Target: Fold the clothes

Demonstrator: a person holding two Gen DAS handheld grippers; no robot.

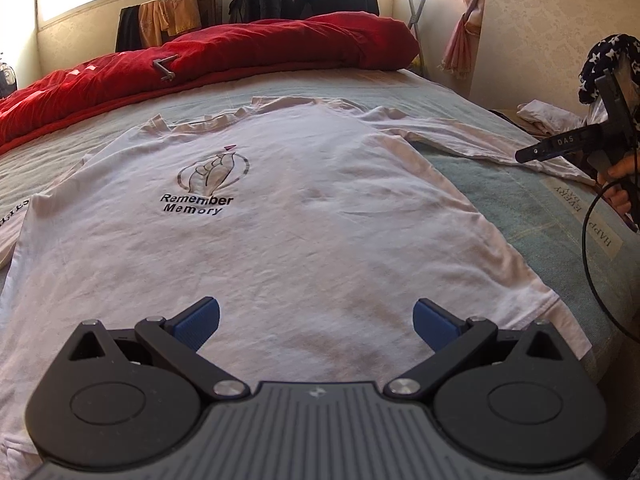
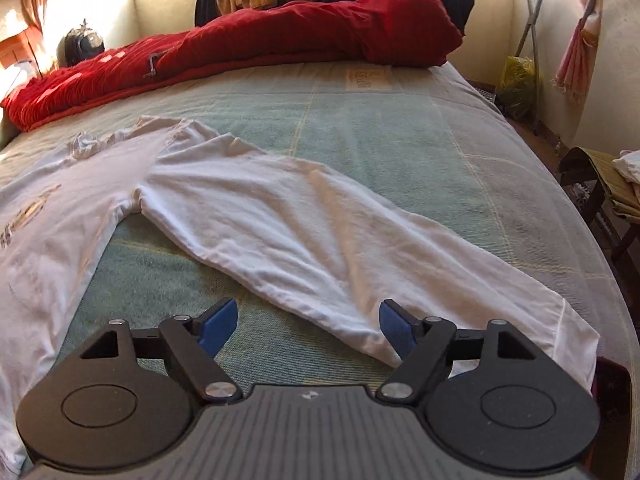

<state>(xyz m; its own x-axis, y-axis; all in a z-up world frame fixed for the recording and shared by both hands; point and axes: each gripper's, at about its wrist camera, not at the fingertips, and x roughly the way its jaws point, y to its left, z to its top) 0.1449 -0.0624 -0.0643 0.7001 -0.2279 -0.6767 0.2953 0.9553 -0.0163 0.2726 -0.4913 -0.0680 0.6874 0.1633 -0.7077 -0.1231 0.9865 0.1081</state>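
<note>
White shirt (image 1: 304, 216) flat on bed (image 2: 400, 140), red duvet (image 1: 248, 52) behind; left gripper (image 1: 316, 322) and right gripper (image 2: 308, 326) spread wide, empty.

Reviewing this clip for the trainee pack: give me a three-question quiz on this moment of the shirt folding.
1. True or false: the left gripper is shut on the white shirt.
2. Which part of the shirt lies ahead of the right gripper? A collar; B long sleeve; C chest print.
3. Fill in: the bunched cover at the far side of the bed is coloured ____.

Key: 1 false, both grippers are open; 2 B; 3 red, the red duvet.
</note>
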